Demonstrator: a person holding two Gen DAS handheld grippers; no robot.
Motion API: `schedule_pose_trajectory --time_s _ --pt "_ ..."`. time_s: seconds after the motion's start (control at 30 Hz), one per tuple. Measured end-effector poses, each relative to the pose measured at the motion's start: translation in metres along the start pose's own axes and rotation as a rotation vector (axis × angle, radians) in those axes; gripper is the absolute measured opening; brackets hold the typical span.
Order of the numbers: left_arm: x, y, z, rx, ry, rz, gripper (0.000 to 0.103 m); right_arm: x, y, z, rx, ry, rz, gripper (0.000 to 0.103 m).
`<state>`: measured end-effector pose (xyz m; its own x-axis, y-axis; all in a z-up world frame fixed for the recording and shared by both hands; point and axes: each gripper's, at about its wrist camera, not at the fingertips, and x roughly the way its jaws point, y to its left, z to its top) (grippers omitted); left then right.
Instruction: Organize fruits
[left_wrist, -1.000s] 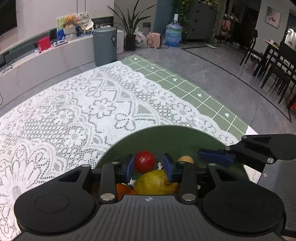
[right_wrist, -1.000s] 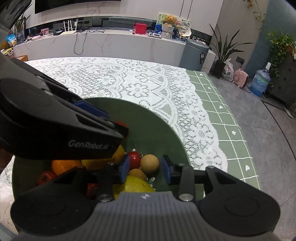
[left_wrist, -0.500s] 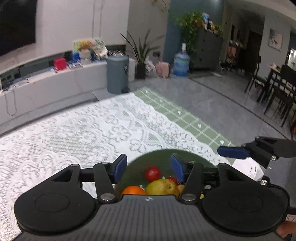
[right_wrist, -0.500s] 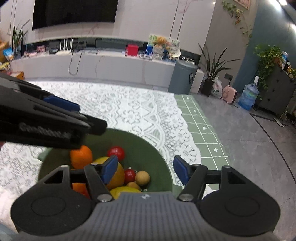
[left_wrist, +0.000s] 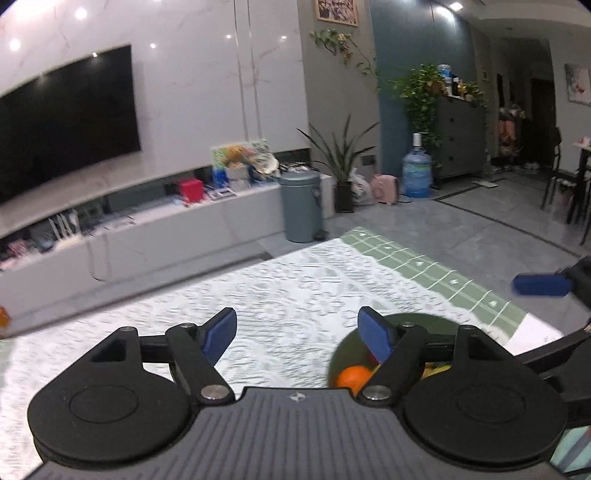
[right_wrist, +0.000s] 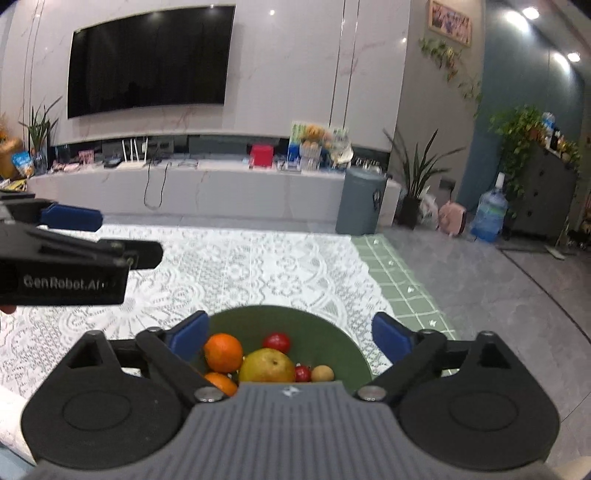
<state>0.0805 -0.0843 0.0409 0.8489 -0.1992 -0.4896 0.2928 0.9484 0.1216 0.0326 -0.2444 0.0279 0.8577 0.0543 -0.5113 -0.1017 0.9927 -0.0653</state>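
The living room lay behind the bench (right_wrist: 258, 266): a dark television (right_wrist: 147, 59) on a pale wall, a low sideboard (right_wrist: 207, 184) beneath it, a grey bin (right_wrist: 360, 201) and a water jug (right_wrist: 489, 214) on the floor to the right. A white lace cloth (left_wrist: 280, 295) covered the bench, with a green checked cloth (left_wrist: 436, 273) showing at its far edge.

We found the fruit gathered in one green bowl (right_wrist: 332, 332) at the near side of the bench. In the right wrist view it held two oranges (right_wrist: 223, 352), a large yellow pear (right_wrist: 266, 365), a red tomato (right_wrist: 277, 341), a smaller red fruit (right_wrist: 302, 373) and a small tan fruit (right_wrist: 322, 373). We judged this grouping to be the purpose of the task: loose items collected in a single container so that none could roll across the cloth. No fruit was seen outside the bowl, so we judged the sorting complete or nearly so.

The left claw (left_wrist: 297, 332) hung above the lace cloth beside the bowl. Its jaws were opening, spread wide, with nothing between them and nothing touched. The right claw (right_wrist: 291, 332) hung over the bowl. Its jaws were likewise opening, spread wide and empty, with the fruit lying below and clear of the pads (right_wrist: 389, 338).
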Motion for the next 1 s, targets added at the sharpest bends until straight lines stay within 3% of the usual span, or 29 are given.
schedule_pose_trajectory --time_s 0.13,0.33,0.63,1.0 --pt "-0.014 0.001 -0.007 0.022 0.0 0.086 0.088 -0.017 0.011 -0.008 0.003 -0.019 0.008 0.098" --pt "-0.028 0.008 -0.026 0.014 0.033 0.118 0.088 -0.029 0.02 -0.02 0.048 -0.011 0.026 0.099" --pt "-0.032 0.011 -0.065 0.014 0.172 0.145 0.088 -0.031 0.034 -0.048 0.061 0.041 0.011 0.099" --pt "-0.028 0.015 -0.095 -0.058 0.275 0.108 0.088 -0.018 0.035 -0.07 0.06 0.11 -0.012 0.099"
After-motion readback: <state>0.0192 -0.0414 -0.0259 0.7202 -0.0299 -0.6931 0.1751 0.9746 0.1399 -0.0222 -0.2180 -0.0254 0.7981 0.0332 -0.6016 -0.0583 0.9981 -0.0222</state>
